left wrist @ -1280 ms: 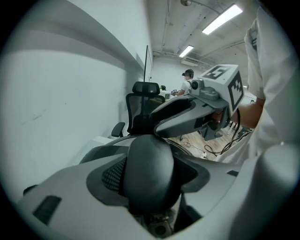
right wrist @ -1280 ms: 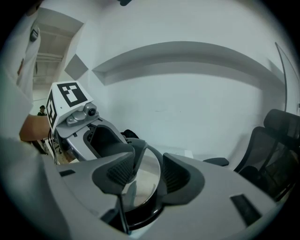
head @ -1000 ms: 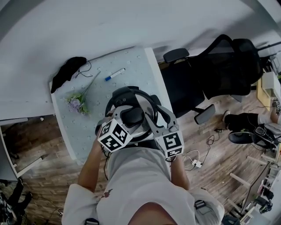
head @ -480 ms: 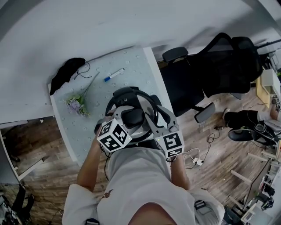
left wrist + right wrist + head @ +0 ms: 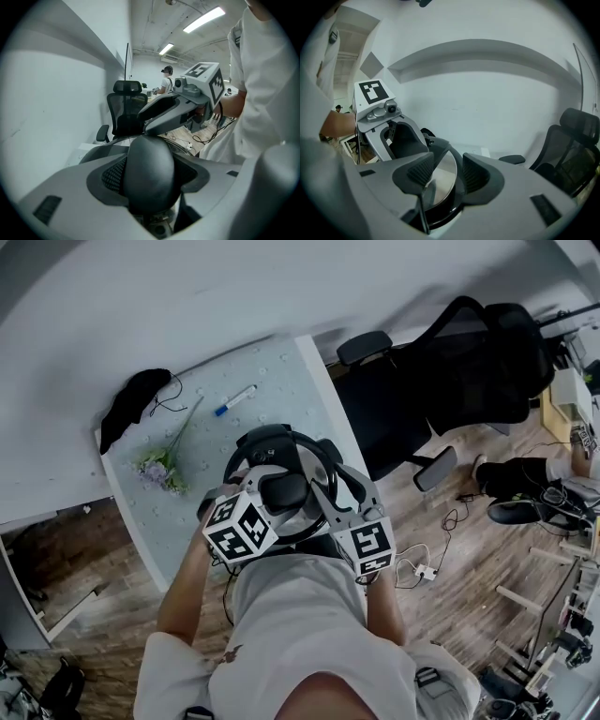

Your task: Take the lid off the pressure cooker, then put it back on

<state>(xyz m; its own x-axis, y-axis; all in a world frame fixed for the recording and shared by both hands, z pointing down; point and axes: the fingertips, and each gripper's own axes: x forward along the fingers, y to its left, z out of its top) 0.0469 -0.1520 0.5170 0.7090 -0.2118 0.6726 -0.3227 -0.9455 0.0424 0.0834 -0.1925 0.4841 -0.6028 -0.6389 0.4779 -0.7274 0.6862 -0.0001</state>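
- On the pale table (image 5: 187,512), the pressure cooker (image 5: 267,437) stands at the near edge, close before the person, with its lid (image 5: 443,187) on it.
- Over the cooker's middle, the left gripper (image 5: 150,176) pinches the lid's black knob (image 5: 150,159) between its pads.
- Just right of that knob, the right gripper (image 5: 449,173) holds its jaws spread either side of the black crossbar (image 5: 436,146). Neither pad seems to press it, though the angle is poor.
- Beyond the cooker lie a marker (image 5: 234,399) and, further left, a flower sprig (image 5: 157,468) and a black cloth (image 5: 131,404).
- Right of the cooker, off the table, stands an office chair (image 5: 450,381).
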